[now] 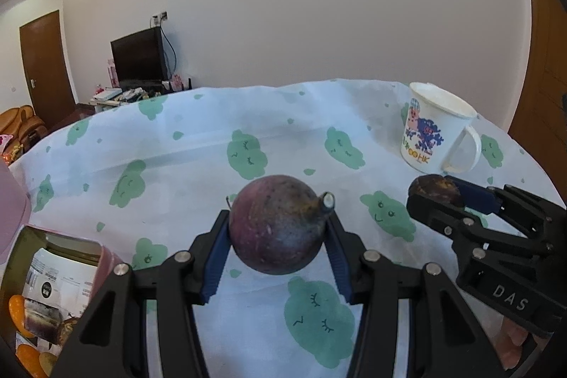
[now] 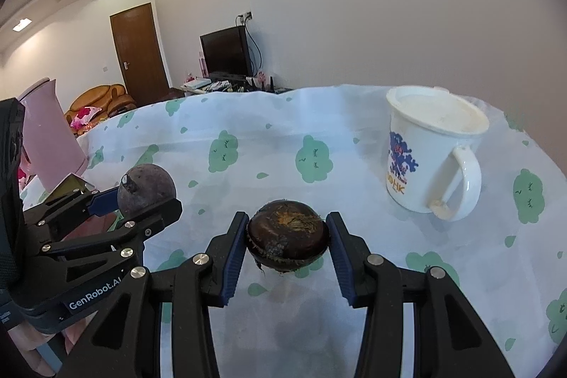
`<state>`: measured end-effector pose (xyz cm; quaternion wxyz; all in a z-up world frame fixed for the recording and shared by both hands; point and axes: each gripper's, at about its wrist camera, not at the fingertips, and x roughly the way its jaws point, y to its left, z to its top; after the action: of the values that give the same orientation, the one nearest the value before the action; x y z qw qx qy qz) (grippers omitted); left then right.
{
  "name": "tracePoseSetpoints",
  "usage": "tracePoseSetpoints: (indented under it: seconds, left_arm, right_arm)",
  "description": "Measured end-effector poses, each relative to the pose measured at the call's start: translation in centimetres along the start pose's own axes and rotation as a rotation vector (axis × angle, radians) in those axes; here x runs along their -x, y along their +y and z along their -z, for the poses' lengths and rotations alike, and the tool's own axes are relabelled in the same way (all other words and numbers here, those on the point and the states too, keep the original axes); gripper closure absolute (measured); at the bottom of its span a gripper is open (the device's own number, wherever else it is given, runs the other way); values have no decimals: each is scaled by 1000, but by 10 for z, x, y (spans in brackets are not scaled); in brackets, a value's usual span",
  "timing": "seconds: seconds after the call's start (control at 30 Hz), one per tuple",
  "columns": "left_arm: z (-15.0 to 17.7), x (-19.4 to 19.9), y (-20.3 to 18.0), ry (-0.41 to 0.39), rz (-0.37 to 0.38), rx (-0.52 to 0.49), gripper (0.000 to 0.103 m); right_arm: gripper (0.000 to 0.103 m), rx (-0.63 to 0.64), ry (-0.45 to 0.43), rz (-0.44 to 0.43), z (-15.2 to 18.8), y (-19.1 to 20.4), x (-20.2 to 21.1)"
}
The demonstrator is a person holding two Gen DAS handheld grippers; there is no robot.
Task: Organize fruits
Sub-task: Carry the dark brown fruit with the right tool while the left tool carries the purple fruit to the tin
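At the far left sits a box [image 1: 53, 289] with oranges printed on its face, and behind it a pink jug [image 2: 46, 133].

Next, the left gripper [image 1: 278, 229] clamps a round purple fruit [image 1: 276, 225] at its widest part, held above the cloth [image 1: 198, 144], stem stub to the right. It looks firm, smooth and fairly light; the round skin could roll between the pads, so a hold across the middle suits it.

Further right, the right gripper [image 2: 287, 236] pinches a flatter dark brown fruit [image 2: 287, 236] by its sides, also off the cloth. Its rough, scabbed skin should give better friction, though it may be softer.

At the far right stands a white mug [image 2: 432, 151].

Count: two fruits, one per gripper; one mug, one jug, one box.
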<state>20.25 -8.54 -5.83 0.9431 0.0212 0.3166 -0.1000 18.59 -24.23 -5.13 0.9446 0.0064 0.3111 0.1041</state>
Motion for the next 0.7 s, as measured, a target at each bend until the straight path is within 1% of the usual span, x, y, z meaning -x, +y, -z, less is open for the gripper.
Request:
tracePoseSetpoints:
  seconds: [0.13,0.7]
  left_arm:
    - [0,5,1,-27,-5,5,50]
    - [4,17,5,-74,-9,25,50]
  right_arm:
    - [56,14,-30,5,0,2,5]
    - [56,61,-136,18,1,11,24]
